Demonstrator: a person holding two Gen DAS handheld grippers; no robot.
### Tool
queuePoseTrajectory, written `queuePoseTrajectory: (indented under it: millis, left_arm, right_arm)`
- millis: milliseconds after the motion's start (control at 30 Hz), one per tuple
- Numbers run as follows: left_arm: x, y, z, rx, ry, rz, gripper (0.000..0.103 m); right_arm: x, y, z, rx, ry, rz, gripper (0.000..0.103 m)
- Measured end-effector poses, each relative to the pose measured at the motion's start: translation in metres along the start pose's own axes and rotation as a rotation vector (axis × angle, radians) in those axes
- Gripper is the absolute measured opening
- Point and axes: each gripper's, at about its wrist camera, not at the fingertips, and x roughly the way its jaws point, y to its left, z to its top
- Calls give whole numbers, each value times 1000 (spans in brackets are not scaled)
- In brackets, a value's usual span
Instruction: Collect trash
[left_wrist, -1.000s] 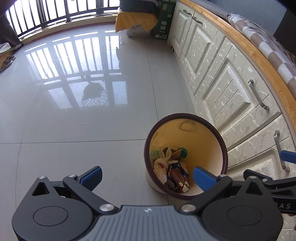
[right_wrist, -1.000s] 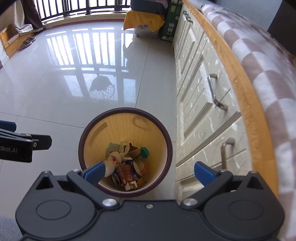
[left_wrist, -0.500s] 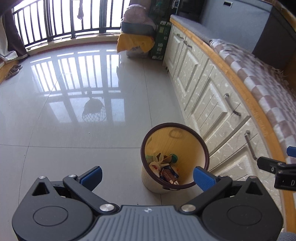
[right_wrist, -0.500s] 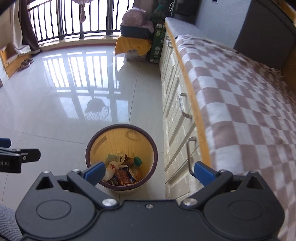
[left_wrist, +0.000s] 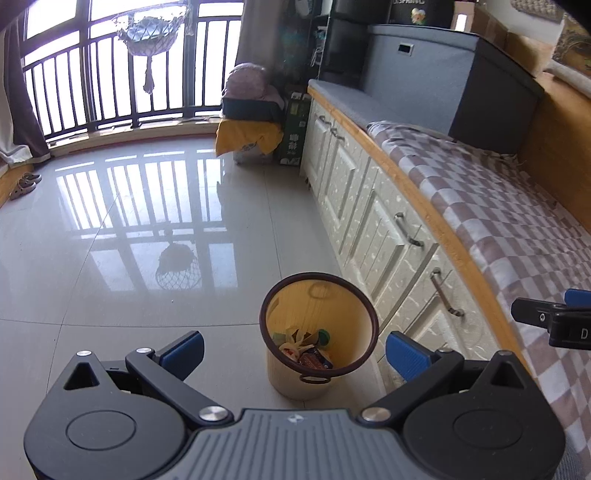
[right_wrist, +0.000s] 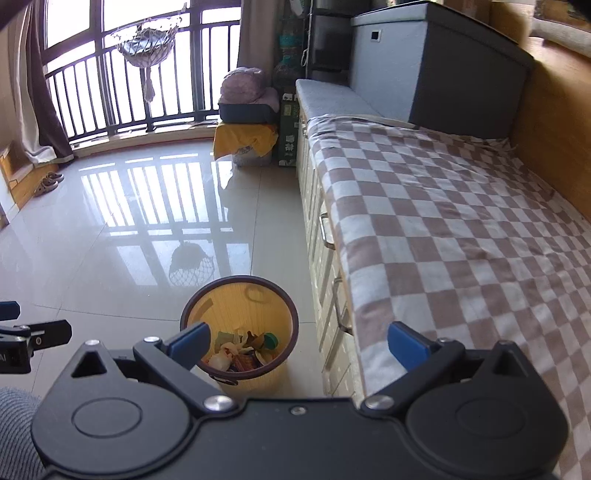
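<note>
A yellow waste bin with a dark brown rim (left_wrist: 369, 308) (right_wrist: 291, 314) stands on the tiled floor beside the cabinets. Crumpled wrappers and other trash (left_wrist: 304, 350) (right_wrist: 243, 352) lie at its bottom. My left gripper (left_wrist: 293, 350) is open and empty, held well above the bin. My right gripper (right_wrist: 299, 341) is open and empty, also high above the bin, toward its right side. The right gripper's tip shows at the right edge of the left wrist view (left_wrist: 554, 321). The left one shows at the left edge of the right wrist view (right_wrist: 26, 336).
White cabinets with metal handles (left_wrist: 406, 229) line the right side under a wooden-edged platform with a checkered blanket (right_wrist: 443, 229). A yellow-covered pile (left_wrist: 247, 136) and a green box (left_wrist: 293, 136) stand at the far end. A railed window (left_wrist: 110, 74) closes the back. Shoes (right_wrist: 48, 182) lie far left.
Both grippers have risen and tilted up away from the bin. The bin looks smaller and lower in both views, and the platform, blanket and window have come into sight.
</note>
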Motion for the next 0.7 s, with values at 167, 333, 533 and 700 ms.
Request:
queuePoseTrajectory:
  millis: [167, 333, 533, 700]
  left_arm:
    - [-17, -14, -2, 32, -24, -5, 103]
    - [-36, -23, -4, 47, -56, -12, 103]
    - [-48, -28, -9, 55, -72, -25, 103]
    - [-57, -29, -10, 70, -85, -17, 103]
  right_arm:
    - [-26, -11, -8, 22, -29, -11, 103]
    - [-48, -17, -14, 40, -57, -19, 103]
    - [-66, -18, -20, 36, -82, -33, 103]
    - [-78, -17, -21, 29, -101, -36, 103]
